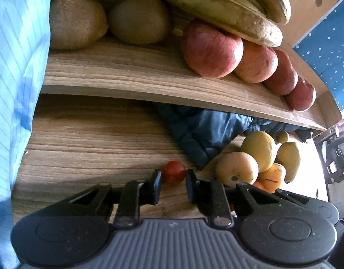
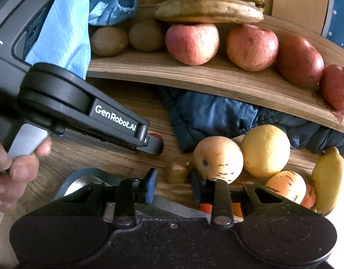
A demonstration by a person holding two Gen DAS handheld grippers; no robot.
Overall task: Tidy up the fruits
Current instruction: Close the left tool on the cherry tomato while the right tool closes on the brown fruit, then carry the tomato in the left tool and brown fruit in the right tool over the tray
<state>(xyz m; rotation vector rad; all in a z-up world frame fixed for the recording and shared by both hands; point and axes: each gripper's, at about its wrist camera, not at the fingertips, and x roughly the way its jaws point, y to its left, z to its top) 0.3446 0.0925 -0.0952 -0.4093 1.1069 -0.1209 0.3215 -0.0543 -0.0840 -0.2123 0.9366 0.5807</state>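
Note:
On the wooden table, my left gripper point(image 1: 174, 179) is shut on a small red cherry tomato point(image 1: 174, 170), which sits between the fingertips. In the right wrist view the left gripper point(image 2: 155, 142) reaches in from the left, the tomato point(image 2: 156, 135) just showing at its tip. My right gripper point(image 2: 173, 179) is shut on a small brown fruit point(image 2: 177, 171) on the table beside a pile of fruit: an orange-yellow one point(image 2: 218, 157), a lemon point(image 2: 265, 150) and others. A wooden shelf point(image 2: 149, 69) above carries two kiwis point(image 2: 110, 40), several apples point(image 2: 192, 43) and bananas point(image 2: 207, 11).
A dark blue padded cloth point(image 2: 212, 112) lies under the shelf behind the fruit pile. A person's light blue sleeve point(image 1: 14, 67) fills the left side, and a hand point(image 2: 12, 170) holds the left gripper's handle. A grey metal rim point(image 2: 82, 177) shows below the right gripper.

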